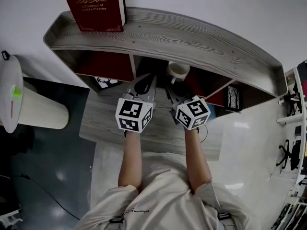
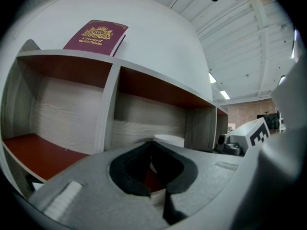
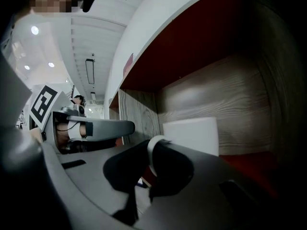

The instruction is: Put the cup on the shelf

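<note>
A white cup [image 1: 178,71] stands on the red floor of the middle compartment of the grey wooden shelf [image 1: 192,40]. In the right gripper view the cup [image 3: 192,135] is upright against the compartment's back wall, and its handle [image 3: 152,152] sits between the jaws. My right gripper [image 1: 171,87] is shut on that handle. My left gripper [image 1: 145,79] hovers just left of it, shut and empty. Over the left gripper's closed jaws only the cup's rim [image 2: 169,139] shows.
A dark red book [image 1: 93,6] stands on the shelf's top board. A vertical divider [image 2: 106,109] separates the left compartment from the middle one. A round white table [image 1: 9,95] is at the far left. A framed picture [image 1: 235,98] stands at the shelf's right end.
</note>
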`<move>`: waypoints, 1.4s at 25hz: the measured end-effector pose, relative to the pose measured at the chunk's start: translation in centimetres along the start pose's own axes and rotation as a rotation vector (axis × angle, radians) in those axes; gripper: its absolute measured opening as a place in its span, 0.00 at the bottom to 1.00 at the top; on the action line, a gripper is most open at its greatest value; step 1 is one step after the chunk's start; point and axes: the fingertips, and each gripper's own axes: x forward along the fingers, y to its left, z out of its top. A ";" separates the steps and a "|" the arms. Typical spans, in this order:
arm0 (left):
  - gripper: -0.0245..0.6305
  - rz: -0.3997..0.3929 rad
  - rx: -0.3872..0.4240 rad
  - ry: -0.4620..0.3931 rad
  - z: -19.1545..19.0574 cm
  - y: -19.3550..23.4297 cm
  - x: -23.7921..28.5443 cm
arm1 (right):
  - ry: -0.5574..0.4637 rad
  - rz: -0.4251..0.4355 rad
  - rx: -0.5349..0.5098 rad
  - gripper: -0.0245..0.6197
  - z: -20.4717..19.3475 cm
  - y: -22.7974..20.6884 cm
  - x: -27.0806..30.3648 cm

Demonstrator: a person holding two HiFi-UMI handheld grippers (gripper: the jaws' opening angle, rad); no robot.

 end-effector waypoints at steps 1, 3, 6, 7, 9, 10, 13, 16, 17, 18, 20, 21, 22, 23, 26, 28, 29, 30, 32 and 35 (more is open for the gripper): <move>0.05 -0.008 -0.001 -0.001 0.1 0.0 0.2 | 0.015 -0.005 -0.001 0.07 0.0 -0.1 0.1; 0.05 -0.026 0.001 -0.001 0.1 0.0 0.6 | 0.047 -0.026 -0.010 0.07 -0.1 -0.3 0.2; 0.05 -0.057 0.014 0.008 -0.1 -0.3 1.4 | 0.068 -0.066 -0.017 0.07 -0.1 -0.9 0.2; 0.05 -0.069 0.019 0.012 -0.1 -0.5 1.7 | 0.065 -0.077 -0.016 0.07 -0.1 -1.0 0.1; 0.05 -0.094 0.030 0.022 -0.3 -0.9 2.1 | 0.058 -0.098 -0.016 0.07 -0.2 -1.3 -0.1; 0.05 -0.108 0.035 0.027 -0.4 -1.2 2.3 | 0.056 -0.110 -0.018 0.07 -0.3 -1.4 -0.2; 0.05 -0.145 0.051 0.037 -0.7 -1.7 2.7 | 0.053 -0.151 -0.032 0.07 -0.2 -1.9 -0.3; 0.05 -0.171 0.057 0.043 -0.8 -1.9 2.9 | 0.041 -0.175 -0.030 0.07 0.1 -2.1 -0.4; 0.05 -0.181 0.057 0.045 -0.9 -2.0 3.0 | 0.032 -0.173 -0.020 0.07 0.1 -2.0 -0.5; 0.05 -0.193 0.056 0.049 -1.1 -2.1 3.0 | 0.019 -0.166 -0.003 0.08 0.1 -1.9 -0.5; 0.05 -0.215 0.055 0.054 -1.4 -2.4 3.1 | -0.008 -0.139 0.025 0.12 -0.1 -1.4 -0.7; 0.05 -0.220 0.056 0.055 -1.5 -2.4 3.2 | -0.014 -0.129 0.024 0.13 -0.2 -1.2 -0.7; 0.05 -0.223 0.060 0.056 -1.6 -2.4 3.2 | -0.015 -0.125 0.015 0.13 -0.2 -1.2 -0.6; 0.05 -0.226 0.064 0.057 -1.6 -2.3 3.2 | -0.014 -0.127 0.007 0.13 -0.2 -1.2 -0.6; 0.05 -0.228 0.073 0.053 -1.3 -2.4 3.0 | -0.009 -0.150 -0.002 0.13 -0.1 -1.5 -1.0; 0.05 -0.225 0.073 0.048 -1.1 -2.3 2.9 | -0.003 -0.167 -0.021 0.13 0.0 -1.6 -1.1; 0.05 -0.225 0.072 0.049 -1.1 -2.4 2.9 | -0.001 -0.174 -0.031 0.13 -0.1 -1.6 -1.2; 0.05 -0.225 0.072 0.051 -1.2 -2.4 2.9 | 0.000 -0.176 -0.037 0.13 -0.1 -1.6 -1.2; 0.05 -0.230 0.074 0.056 -1.5 -2.8 2.9 | -0.005 -0.171 -0.035 0.13 -0.2 -1.6 -1.4; 0.05 -0.228 0.075 0.060 -1.7 -3.0 2.7 | -0.024 -0.153 -0.008 0.13 -0.3 -1.4 -1.7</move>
